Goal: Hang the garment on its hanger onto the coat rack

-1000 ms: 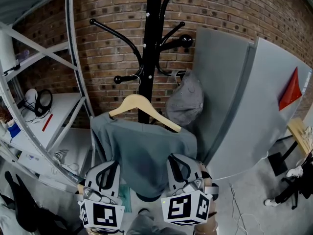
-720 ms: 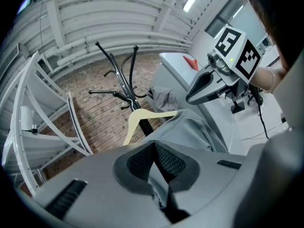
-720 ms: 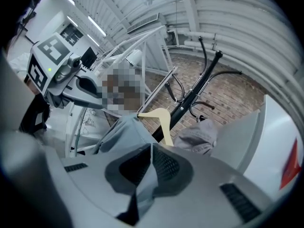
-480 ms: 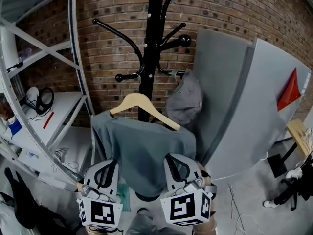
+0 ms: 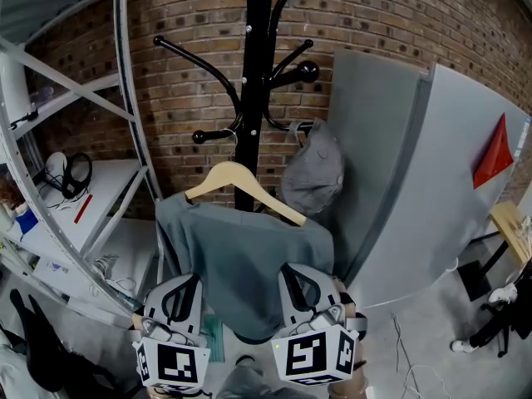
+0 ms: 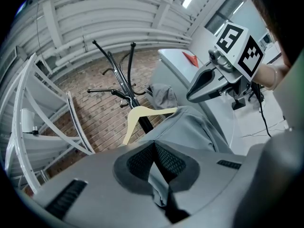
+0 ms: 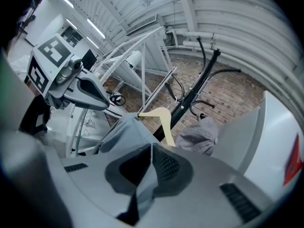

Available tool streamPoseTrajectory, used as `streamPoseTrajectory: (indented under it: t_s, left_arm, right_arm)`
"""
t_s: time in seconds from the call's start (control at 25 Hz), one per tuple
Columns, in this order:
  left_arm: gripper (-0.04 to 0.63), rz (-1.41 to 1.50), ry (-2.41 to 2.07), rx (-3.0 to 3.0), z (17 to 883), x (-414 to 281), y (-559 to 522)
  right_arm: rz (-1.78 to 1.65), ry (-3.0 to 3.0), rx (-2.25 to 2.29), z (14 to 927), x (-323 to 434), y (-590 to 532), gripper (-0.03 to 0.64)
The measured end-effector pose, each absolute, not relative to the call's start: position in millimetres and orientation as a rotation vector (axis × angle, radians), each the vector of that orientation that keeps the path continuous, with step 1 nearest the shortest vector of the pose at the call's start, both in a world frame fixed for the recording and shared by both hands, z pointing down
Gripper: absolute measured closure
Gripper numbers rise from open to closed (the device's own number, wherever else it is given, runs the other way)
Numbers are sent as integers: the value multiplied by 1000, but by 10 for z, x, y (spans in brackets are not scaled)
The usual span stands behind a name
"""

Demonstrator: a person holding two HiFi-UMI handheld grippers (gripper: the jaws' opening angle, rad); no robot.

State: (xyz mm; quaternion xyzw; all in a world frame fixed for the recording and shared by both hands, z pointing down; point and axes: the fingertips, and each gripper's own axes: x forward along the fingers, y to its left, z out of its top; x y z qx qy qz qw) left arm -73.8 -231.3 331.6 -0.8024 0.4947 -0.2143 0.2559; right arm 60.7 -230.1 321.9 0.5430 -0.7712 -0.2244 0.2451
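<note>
A grey-blue garment [image 5: 249, 260] hangs on a pale wooden hanger [image 5: 243, 186] in front of the black coat rack [image 5: 254, 73]. The hanger's metal hook [image 5: 233, 134] sits at the rack's low left arm [image 5: 214, 134]; I cannot tell whether it rests on it. My left gripper [image 5: 191, 279] is shut on the garment's lower left hem, with cloth pinched between its jaws [image 6: 153, 146]. My right gripper [image 5: 291, 268] is shut on the lower right hem, and fabric also runs between its jaws [image 7: 152, 147]. The garment [image 6: 194, 127] [image 7: 126, 132] rises from both grippers up to the hanger [image 6: 142, 115] [image 7: 161, 120].
A grey cap [image 5: 314, 171] hangs on the rack to the right of the hanger. A tall grey panel [image 5: 399, 173] with a red triangle [image 5: 492, 156] stands at the right. A metal shelf frame [image 5: 125, 140] holding headphones [image 5: 68, 173] stands at the left, with a brick wall [image 5: 191, 23] behind.
</note>
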Motion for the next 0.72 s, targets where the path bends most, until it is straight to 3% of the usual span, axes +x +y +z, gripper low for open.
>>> streamPoseTrajectory:
  t_s: [0.72]
  left_arm:
    - [592, -521, 1345, -2159, 3235, -912, -3468]
  right_arm:
    - [-673, -2035, 1518, 3127, 490, -3314, 588]
